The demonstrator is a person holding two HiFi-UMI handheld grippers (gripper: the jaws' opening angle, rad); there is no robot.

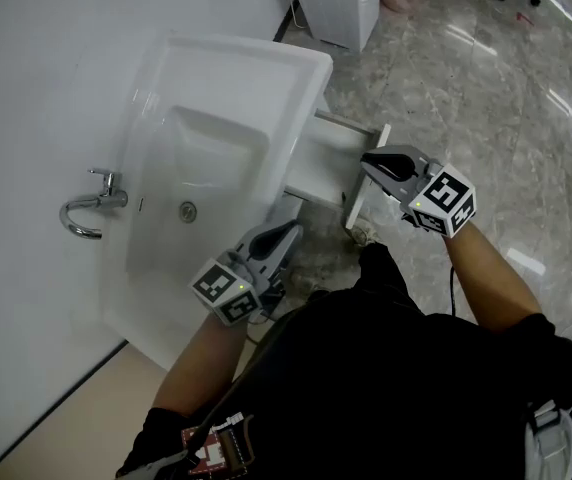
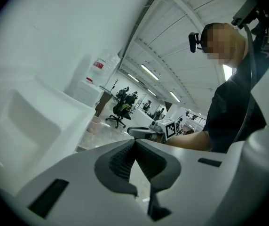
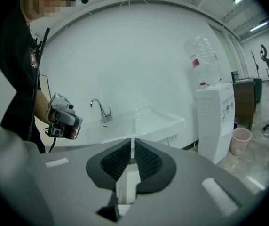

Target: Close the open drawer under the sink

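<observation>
The drawer [image 1: 318, 160] stands pulled well out from under the sink [image 1: 266, 78], so closing is left. My right fingers [image 1: 370, 161], nearly pressed together, sit at its front panel; my left fingers [image 1: 288, 232], shut and empty, hover near the sink's front.

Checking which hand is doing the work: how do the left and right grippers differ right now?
The left gripper hangs beside the sink; the right gripper sits at the open drawer's front panel. The left gripper's jaws are together on nothing; the right gripper's pinch that panel's thin edge. Both carry marker cubes.
</observation>
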